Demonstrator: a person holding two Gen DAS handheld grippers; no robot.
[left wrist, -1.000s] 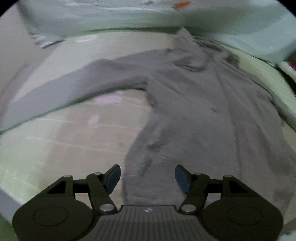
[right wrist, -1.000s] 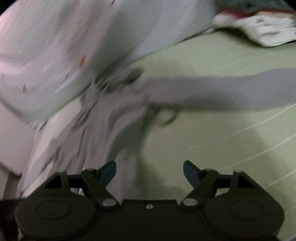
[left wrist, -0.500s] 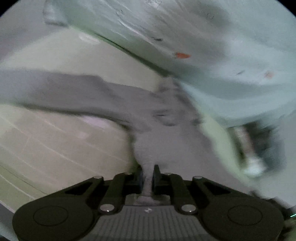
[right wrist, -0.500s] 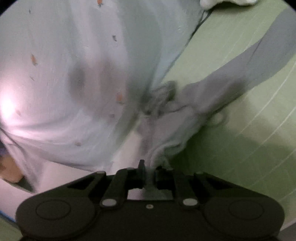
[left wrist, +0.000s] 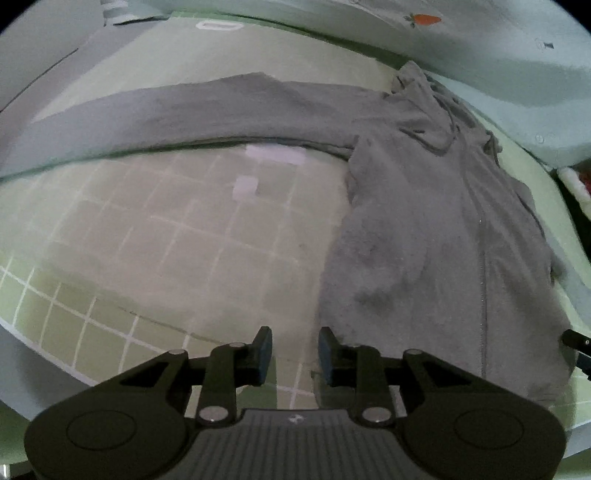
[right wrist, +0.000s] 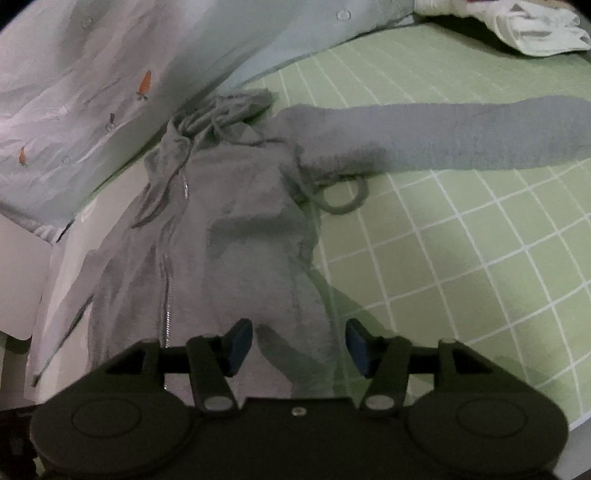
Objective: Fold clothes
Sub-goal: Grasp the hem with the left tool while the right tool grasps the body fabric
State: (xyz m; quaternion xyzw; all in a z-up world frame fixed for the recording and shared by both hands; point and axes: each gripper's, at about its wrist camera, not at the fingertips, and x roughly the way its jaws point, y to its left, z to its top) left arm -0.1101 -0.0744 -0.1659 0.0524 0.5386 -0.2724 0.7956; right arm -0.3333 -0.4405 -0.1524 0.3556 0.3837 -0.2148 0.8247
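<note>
A grey zip-up hoodie lies flat, front up, on a green checked bed sheet. One sleeve stretches out to the left in the left wrist view. The other sleeve stretches to the right in the right wrist view, where the hoodie body and its zipper show. My left gripper is open and empty at the bottom left corner of the hem. My right gripper is open and empty over the hem's right part.
A pale blue quilt with small carrot prints is bunched along the far side, next to the hood. Folded white cloth lies at the far right. The bed's near edge runs at the left.
Half a second ago both grippers were shut on the hoodie's hem. Now both have opened and let it go, and the hoodie lies spread flat.
</note>
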